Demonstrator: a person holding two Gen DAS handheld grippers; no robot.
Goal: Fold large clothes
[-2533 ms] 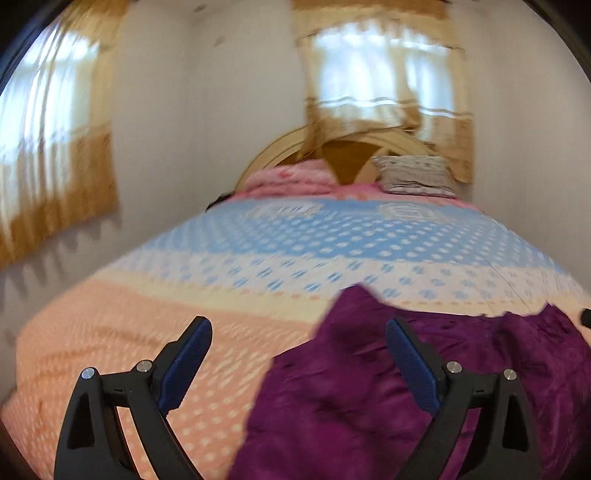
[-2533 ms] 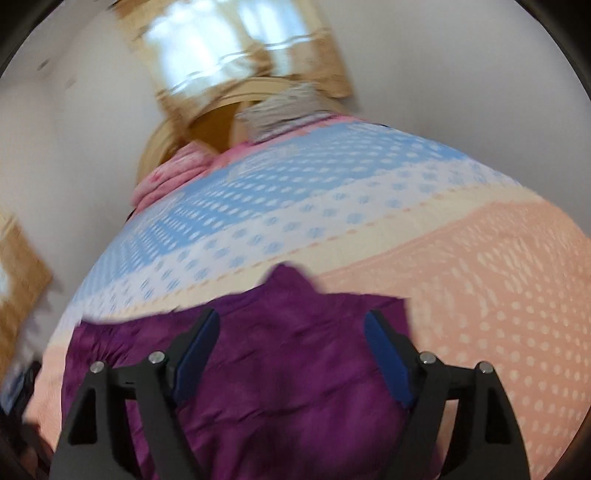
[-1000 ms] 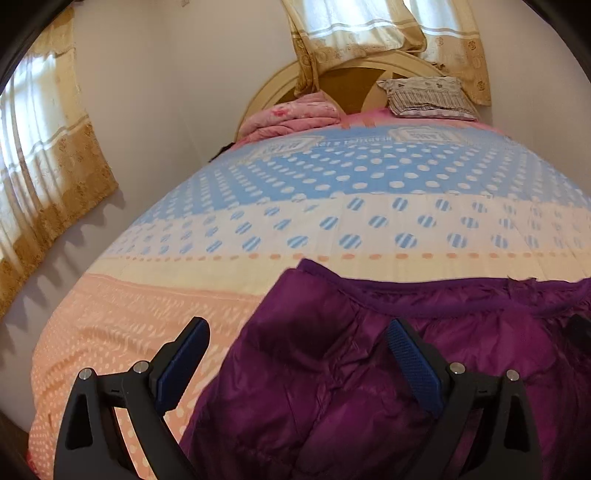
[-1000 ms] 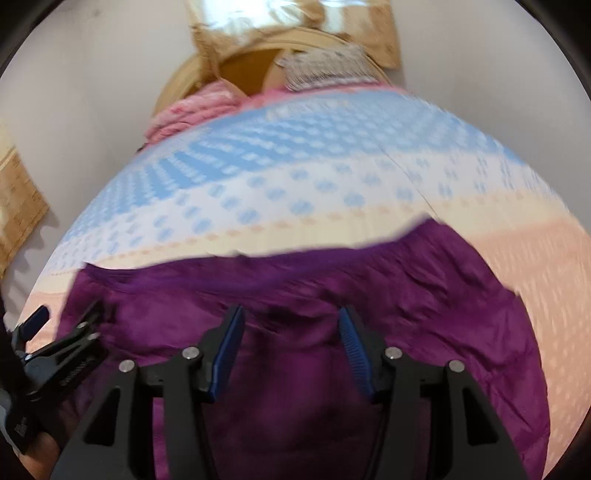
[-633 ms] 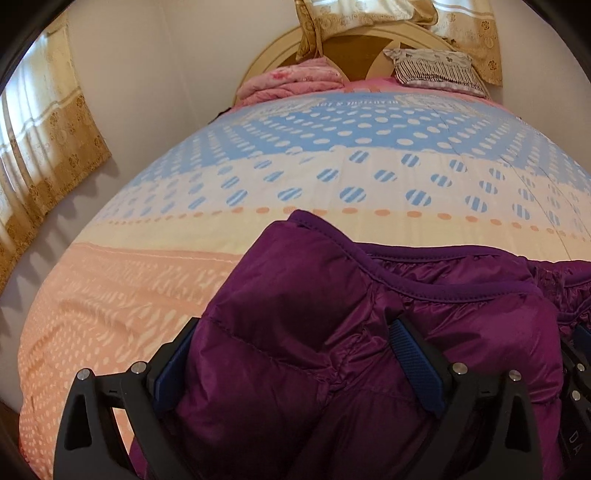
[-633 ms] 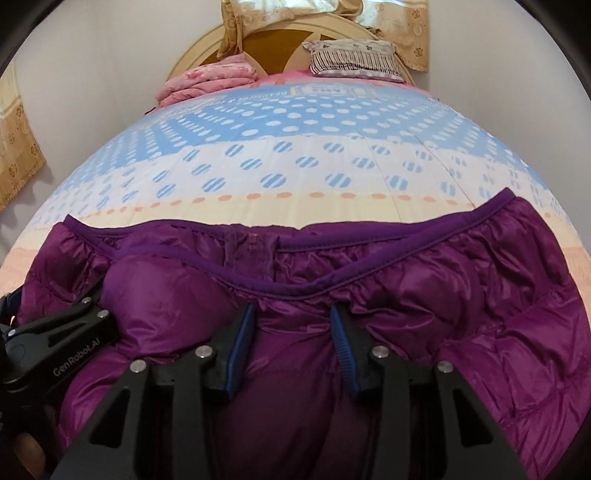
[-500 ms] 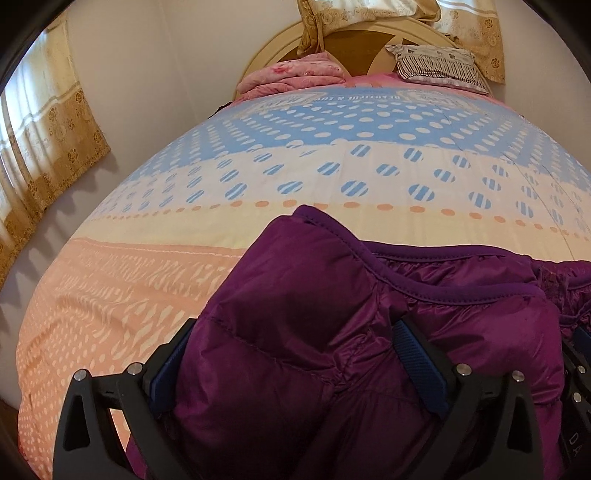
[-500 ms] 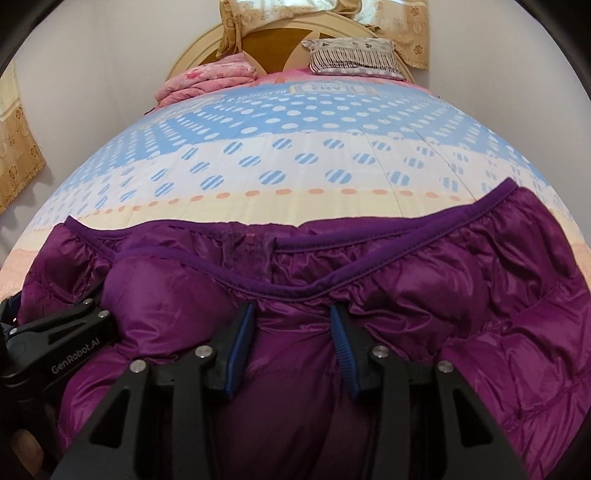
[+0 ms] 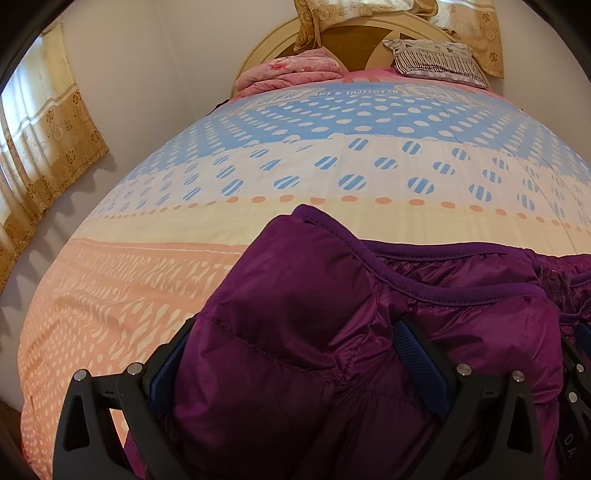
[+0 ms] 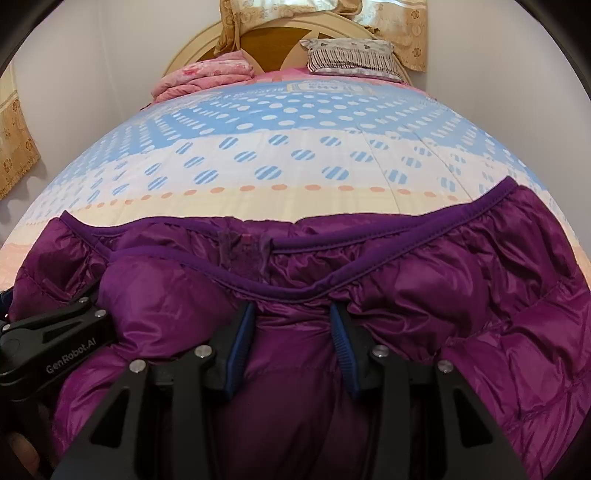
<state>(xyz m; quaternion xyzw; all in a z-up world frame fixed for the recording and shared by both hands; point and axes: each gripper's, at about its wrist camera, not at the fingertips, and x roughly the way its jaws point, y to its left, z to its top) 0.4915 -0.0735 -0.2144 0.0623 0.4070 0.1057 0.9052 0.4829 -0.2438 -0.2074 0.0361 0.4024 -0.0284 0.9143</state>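
A purple puffer jacket (image 9: 295, 288) lies spread across the near end of the bed, its darker bound hem (image 10: 369, 236) toward the headboard. My left gripper (image 9: 291, 332) stands wide, sunk into the jacket's left part, with a thick bulge of fabric filling the gap and hiding most of the left pad. My right gripper (image 10: 291, 317) is narrowed on a puffy fold near the jacket's middle, both blue pads (image 10: 340, 343) pressing into it. The left gripper (image 10: 55, 343) also shows at the left edge of the right wrist view.
The bed cover (image 9: 332, 173) has blue, white and peach dotted bands. At the headboard (image 10: 280, 33) lie a folded pink blanket (image 10: 207, 74) and a striped pillow (image 10: 351, 55). A wall and curtain (image 9: 44, 140) run along the left side.
Both grippers have sunk down onto the jacket and tipped downward. The jacket now fills the left gripper's gap, and the right jaws have narrowed onto a fold.
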